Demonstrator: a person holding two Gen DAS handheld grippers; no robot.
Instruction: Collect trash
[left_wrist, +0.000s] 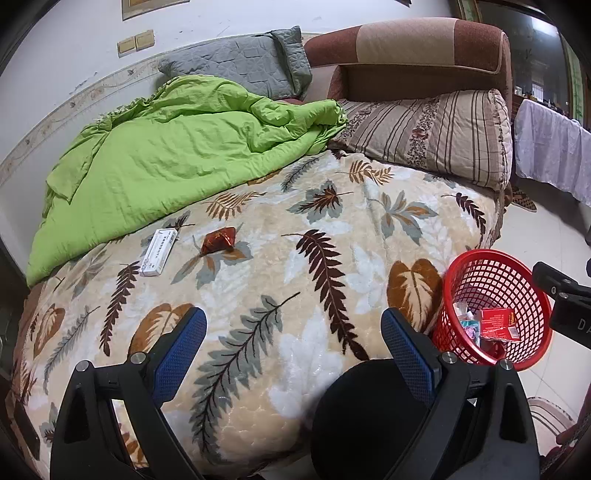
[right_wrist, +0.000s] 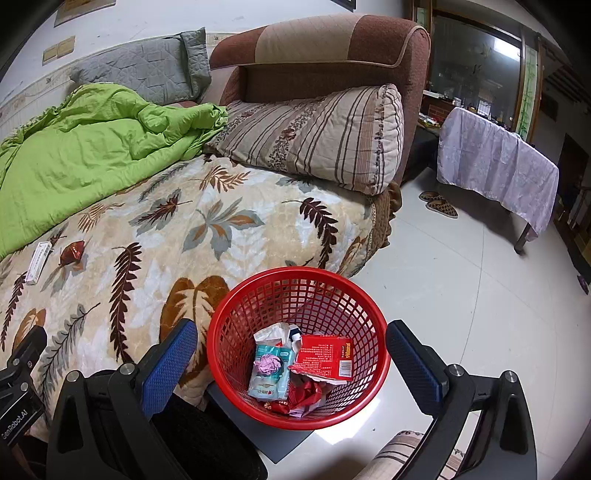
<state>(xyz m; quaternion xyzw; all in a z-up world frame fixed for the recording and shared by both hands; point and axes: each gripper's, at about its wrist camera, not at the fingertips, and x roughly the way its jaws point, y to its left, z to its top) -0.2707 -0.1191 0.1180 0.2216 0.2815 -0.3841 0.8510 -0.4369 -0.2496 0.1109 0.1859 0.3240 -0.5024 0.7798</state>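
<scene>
A white flat box (left_wrist: 157, 252) and a shiny red-brown wrapper (left_wrist: 218, 240) lie on the leaf-patterned blanket (left_wrist: 295, 295). Both also show in the right wrist view, the box (right_wrist: 38, 262) and the wrapper (right_wrist: 72, 253). A red mesh basket (right_wrist: 299, 345) stands on the floor beside the bed, holding a red carton (right_wrist: 325, 357), a blue packet (right_wrist: 269, 373) and crumpled wrappers. It also shows in the left wrist view (left_wrist: 493, 310). My left gripper (left_wrist: 293, 343) is open and empty over the blanket. My right gripper (right_wrist: 291, 354) is open and empty above the basket.
A green quilt (left_wrist: 166, 155) is bunched at the back left of the bed. A striped pillow (left_wrist: 436, 133) leans on the brown headboard (left_wrist: 406, 51). A cloth-covered table (right_wrist: 495, 162) and slippers (right_wrist: 439, 205) stand on the tiled floor to the right.
</scene>
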